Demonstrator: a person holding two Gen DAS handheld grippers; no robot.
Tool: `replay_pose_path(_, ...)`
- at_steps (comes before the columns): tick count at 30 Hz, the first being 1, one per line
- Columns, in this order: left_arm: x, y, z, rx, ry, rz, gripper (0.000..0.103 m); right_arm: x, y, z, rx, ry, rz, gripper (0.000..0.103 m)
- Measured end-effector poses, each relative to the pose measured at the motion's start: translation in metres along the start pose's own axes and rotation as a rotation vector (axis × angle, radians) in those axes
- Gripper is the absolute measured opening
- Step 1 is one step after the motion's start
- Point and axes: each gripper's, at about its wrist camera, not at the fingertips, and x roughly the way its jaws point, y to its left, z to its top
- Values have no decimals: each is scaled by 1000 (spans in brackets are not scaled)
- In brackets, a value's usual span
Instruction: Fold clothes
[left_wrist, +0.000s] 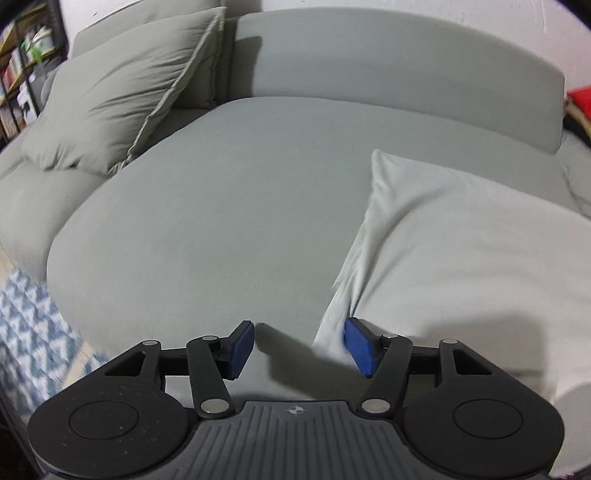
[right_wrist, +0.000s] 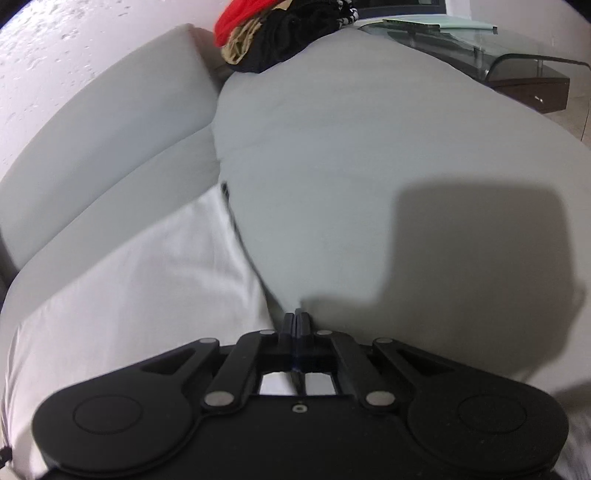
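Right tongs (right_wrist: 296, 319) sit pinched together on the near edge of the white garment (right_wrist: 147, 295), likely to lift it for a fold; left tongs (left_wrist: 300, 347) stand apart, one pad touching its opposite edge. It lies flat on the sofa seat (left_wrist: 203, 229). Farther back, a cushion (left_wrist: 122, 96) and a clothes pile (right_wrist: 273, 33) sit clear.

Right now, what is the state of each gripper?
Left gripper: open, holding nothing; one pad touches the white garment.
Right gripper: shut; whether it pinches the garment's edge cannot be told.
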Motion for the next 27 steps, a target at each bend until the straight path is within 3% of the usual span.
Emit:
replay_pose_path(1, -4, 0, 0, -11, -13, -8, 39, -4, -2, -3, 29, 2, 18, 1)
replay_pose_path(3, -11, 0, 1, -34, -38, -25, 38, -14, -2, -5, 85, -1, 47, 8)
replay_pose_path(5, -18, 0, 2, -56, -63, -41, 38, -35, 3, 2, 98, -32, 94, 26)
replay_pose_path(8, -29, -1, 3, -90, -101, -66, 38, -54, 11, 1, 74, -61, 174, 30)
replay_pose_path(11, -35, -15, 2, -84, -109, -140, 40, -58, 24, -8, 53, -28, 265, 29)
replay_pose_path(14, -34, -49, -1, 5, -92, -218, 44, -49, 42, -19, 25, 22, 339, 25)
replay_pose_path(19, -25, -108, -6, 208, -112, -208, 56, -26, 70, -35, -23, 105, 377, 25)
replay_pose_path(22, -27, -103, -14, 239, -99, -202, 56, -23, 75, -37, -48, 112, 353, 25)
replay_pose_path(24, -29, -96, -19, 250, -87, -200, 56, -43, 64, -44, -38, 139, 326, 14)
replay_pose_path(27, -32, -85, -27, 267, -69, -197, 56, -63, 49, -51, -9, 192, 330, 13)
